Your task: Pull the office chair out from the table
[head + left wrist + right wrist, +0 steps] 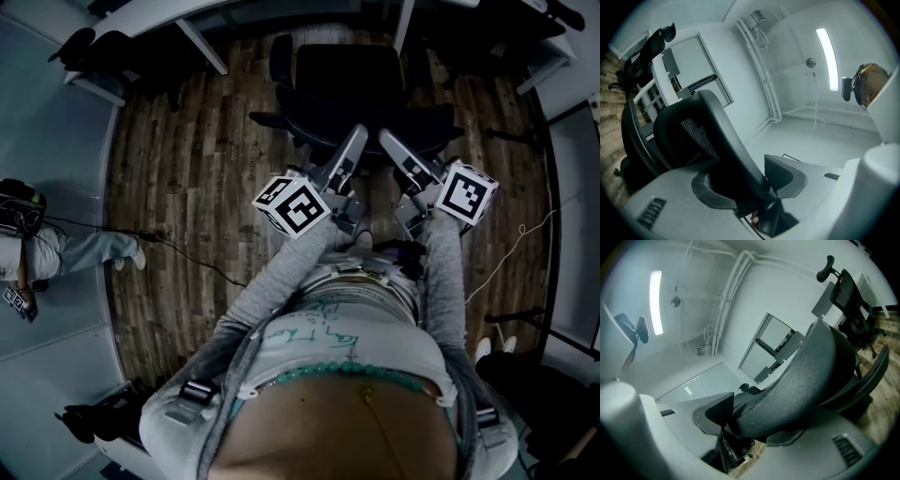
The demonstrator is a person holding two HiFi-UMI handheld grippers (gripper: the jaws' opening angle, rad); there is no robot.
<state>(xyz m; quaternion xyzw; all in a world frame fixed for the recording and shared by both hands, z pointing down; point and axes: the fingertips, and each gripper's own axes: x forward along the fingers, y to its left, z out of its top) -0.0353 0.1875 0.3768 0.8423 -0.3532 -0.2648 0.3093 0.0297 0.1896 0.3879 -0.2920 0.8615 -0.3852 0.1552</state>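
I am looking steeply down at a dark wood plank floor, with a white table running along the far edge. A black office chair stands on the floor just in front of the table. Its seat points toward the table and its back faces the person who wears the camera, whose grey sleeves reach forward to it. The left gripper and the right gripper meet the top of the chair back side by side. Each carries a cube with square markers, the left cube and the right cube. In the left gripper view the jaws stand fairly wide with the black rim of the chair back running between them, and the pads press on it. In the right gripper view the jaws are likewise fairly wide and clamped on the padded upper edge of the chair back. At the left edge of the head view another person sits on the pale floor. A thin black cable trails from there across the planks. A long ceiling light glows above in both gripper views, and a second black chair stands farther off.
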